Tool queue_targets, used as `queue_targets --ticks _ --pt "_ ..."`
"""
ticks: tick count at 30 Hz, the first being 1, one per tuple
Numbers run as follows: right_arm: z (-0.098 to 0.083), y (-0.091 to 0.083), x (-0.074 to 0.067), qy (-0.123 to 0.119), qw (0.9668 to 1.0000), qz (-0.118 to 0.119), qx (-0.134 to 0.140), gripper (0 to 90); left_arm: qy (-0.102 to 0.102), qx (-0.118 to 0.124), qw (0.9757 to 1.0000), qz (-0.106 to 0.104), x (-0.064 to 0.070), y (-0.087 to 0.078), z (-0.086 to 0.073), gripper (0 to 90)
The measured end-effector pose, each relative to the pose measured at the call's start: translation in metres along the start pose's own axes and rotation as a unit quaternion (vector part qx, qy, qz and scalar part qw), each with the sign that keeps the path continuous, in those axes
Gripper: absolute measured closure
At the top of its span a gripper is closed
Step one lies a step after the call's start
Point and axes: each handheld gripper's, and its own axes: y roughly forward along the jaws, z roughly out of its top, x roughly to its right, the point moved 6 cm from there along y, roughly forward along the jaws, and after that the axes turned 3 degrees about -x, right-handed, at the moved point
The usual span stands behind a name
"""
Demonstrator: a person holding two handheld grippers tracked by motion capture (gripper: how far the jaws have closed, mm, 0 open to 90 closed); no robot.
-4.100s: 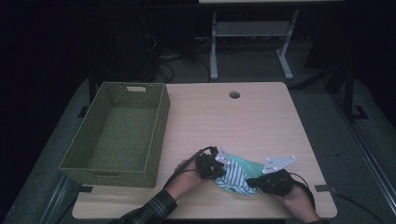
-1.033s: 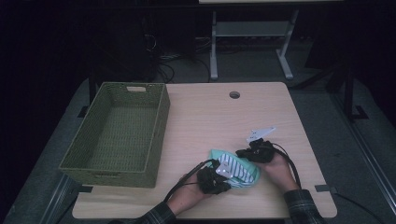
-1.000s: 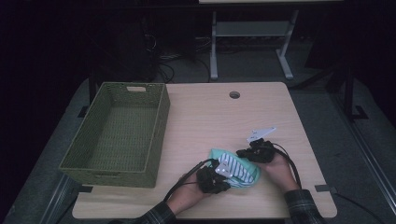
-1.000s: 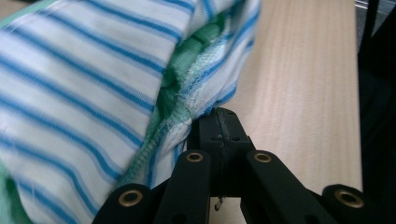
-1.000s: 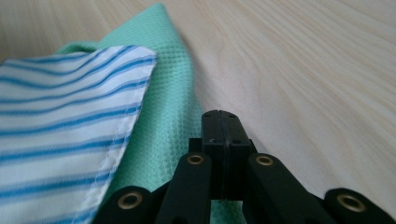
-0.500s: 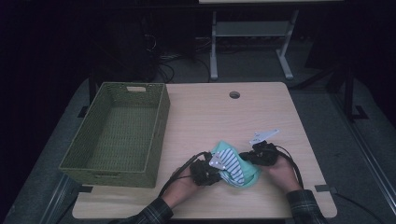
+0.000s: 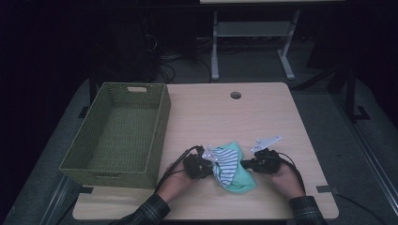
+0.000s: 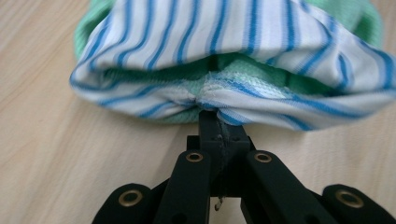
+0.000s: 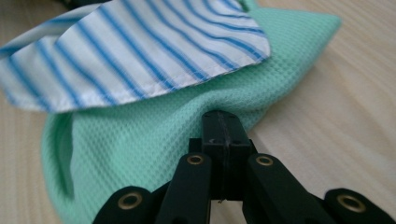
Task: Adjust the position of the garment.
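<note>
At the near edge of the desk (image 7: 263, 112), a crumpled garment (image 7: 231, 165) of mint-green waffle cloth and blue-striped white cloth lay between two hands. The left claw (image 8: 217, 125) was clamped on a bunched fold at the garment's left edge; the right claw (image 9: 222, 122) was pinched on its green cloth at the right edge. A green woven basket (image 7: 117, 136) stood at the left, well apart.

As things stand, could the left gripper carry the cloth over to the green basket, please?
Probably yes: the left gripper, shut on the cloth, has bare table between it and the basket, though the right gripper also grips it.
</note>
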Motion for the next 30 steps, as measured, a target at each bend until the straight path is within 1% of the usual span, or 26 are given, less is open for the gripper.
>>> queue_targets --ticks 1,4,6,7,9,11,13,14,15,17,18,19,20,21,22,23,24,25,26,27,28,29,30 --pt "-0.001 0.0 -0.002 -0.003 1.0 0.002 0.001 90.0 -0.001 0.0 1.0 0.002 -0.002 0.0 -0.001 89.6" --pt "-0.004 -0.001 -0.006 -0.001 1.0 0.007 -0.002 90.0 -0.006 0.001 0.9999 0.009 -0.007 -0.002 -0.002 89.6" --pt "-0.005 -0.002 -0.008 -0.005 0.9999 0.009 -0.002 90.0 -0.004 0.0 0.9999 0.01 -0.01 -0.002 -0.002 89.6" --pt "-0.005 -0.002 -0.009 -0.007 0.9999 0.01 -0.001 90.0 -0.008 0.001 0.9999 0.011 -0.01 -0.002 -0.003 89.6" --pt "-0.006 -0.002 -0.011 -0.006 0.9999 0.009 -0.001 89.9 -0.005 -0.002 0.9999 0.011 -0.011 -0.003 -0.003 89.6" --pt "-0.006 -0.003 -0.01 -0.007 1.0 0.007 0.001 88.8 -0.009 0.001 0.9999 0.013 -0.013 -0.005 -0.004 89.3" --pt "-0.006 -0.007 -0.01 -0.002 1.0 0.003 0.006 85.7 -0.014 0.007 0.9998 0.015 -0.015 -0.009 -0.005 88.0" --pt "-0.007 -0.009 -0.008 -0.004 0.9999 -0.002 0.011 82.4 -0.015 0.009 0.9998 0.012 -0.017 -0.011 -0.006 86.5" --pt "-0.007 -0.01 -0.008 0.004 0.9999 -0.006 0.014 79.6 -0.015 0.007 0.9998 0.007 -0.018 -0.013 -0.007 84.6" --pt "-0.01 -0.012 -0.006 0.003 0.9997 -0.017 0.017 74.4 -0.014 0.007 0.9999 0.0 -0.018 -0.016 -0.008 81.7" --pt "-0.012 -0.013 -0.004 0.004 0.9995 -0.024 0.02 70.6 -0.021 0.013 0.9997 -0.003 -0.018 -0.016 -0.008 80.1" --pt "-0.014 -0.015 -0.004 0.01 0.9994 -0.027 0.02 67.5 -0.028 0.022 0.9993 -0.011 -0.016 -0.017 -0.007 78.5" --pt "-0.016 -0.016 -0.002 0.014 0.9991 -0.032 0.025 63.4 -0.018 0.017 0.9996 -0.012 -0.016 -0.019 -0.007 77.4" --pt "-0.018 -0.017 -0.001 0.016 0.9989 -0.034 0.027 60.0 -0.017 0.018 0.9996 -0.012 -0.014 -0.02 -0.006 75.9" --pt "-0.021 -0.018 0.0 0.018 0.9985 -0.041 0.032 55.8 -0.007 0.013 0.9998 -0.016 -0.013 -0.021 -0.005 73.6" --pt "-0.024 -0.02 0.002 0.023 0.9981 -0.045 0.035 51.9 -0.008 0.014 0.9997 -0.018 -0.012 -0.021 -0.004 70.4" --pt "-0.026 -0.021 0.003 0.026 0.9978 -0.049 0.036 49.3 -0.002 0.01 0.9998 -0.018 -0.01 -0.022 -0.004 67.7" --pt "-0.029 -0.022 0.005 0.028 0.9973 -0.058 0.035 46.6 0.007 0.007 0.9998 -0.015 -0.01 -0.023 -0.004 65.4" --pt "-0.031 -0.023 0.007 0.028 0.997 -0.063 0.034 45.0 0.011 0.007 0.9998 -0.012 -0.009 -0.024 -0.003 63.7" --pt "-0.035 -0.025 0.008 0.032 0.9966 -0.069 0.032 43.2 0.007 0.011 0.9998 -0.013 -0.008 -0.025 -0.002 61.5" --pt "-0.037 -0.027 0.01 0.035 0.9959 -0.076 0.034 41.8 0.015 0.01 0.9998 -0.013 -0.009 -0.028 -0.001 59.5" --pt "-0.039 -0.029 0.01 0.037 0.9955 -0.08 0.037 39.2 0.01 0.018 0.9997 -0.011 -0.009 -0.03 0.001 58.2" --pt "-0.041 -0.031 0.012 0.039 0.9944 -0.087 0.045 33.8 0.016 0.018 0.9997 -0.01 -0.01 -0.033 0.002 56.2"
